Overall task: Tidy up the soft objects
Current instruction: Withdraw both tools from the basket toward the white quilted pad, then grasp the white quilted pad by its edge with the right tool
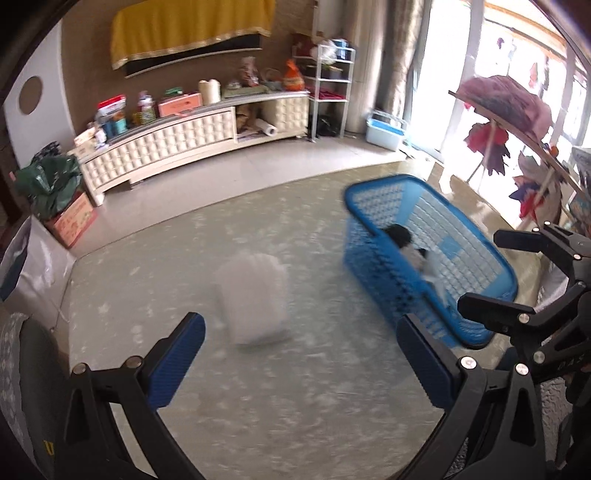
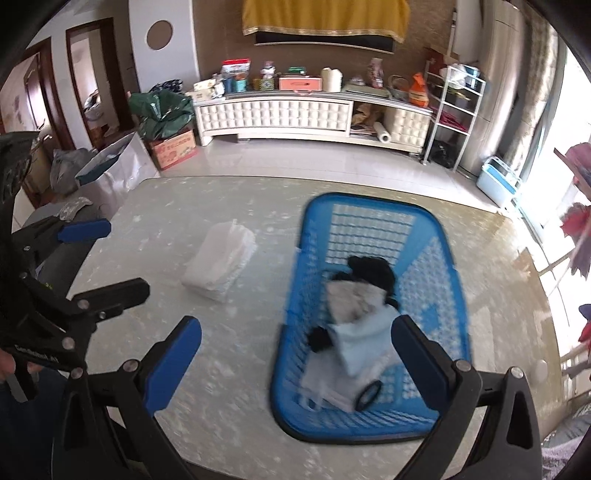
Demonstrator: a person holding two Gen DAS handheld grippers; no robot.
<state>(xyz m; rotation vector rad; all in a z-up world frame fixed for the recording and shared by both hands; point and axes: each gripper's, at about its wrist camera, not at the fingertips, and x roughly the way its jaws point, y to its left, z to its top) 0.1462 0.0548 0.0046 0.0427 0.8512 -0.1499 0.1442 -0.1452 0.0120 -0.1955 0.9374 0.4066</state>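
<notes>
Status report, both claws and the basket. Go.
Left claw open, empty, above the table. Right claw open, empty, near the basket. Clothes in basket; white stack on table beside it. Nothing in the way.

Beyond the marble-patterned table (image 2: pixel 229 373) we see a long cream cabinet (image 2: pixel 295 114) against the far wall, cluttered on top, with a yellow cloth (image 2: pixel 325 14) hanging above it. Left of the cabinet a cardboard box (image 2: pixel 173 147) sits on the floor; right of it stands a white wire shelf (image 2: pixel 454 110), then a pale blue bin (image 2: pixel 496 184).
</notes>
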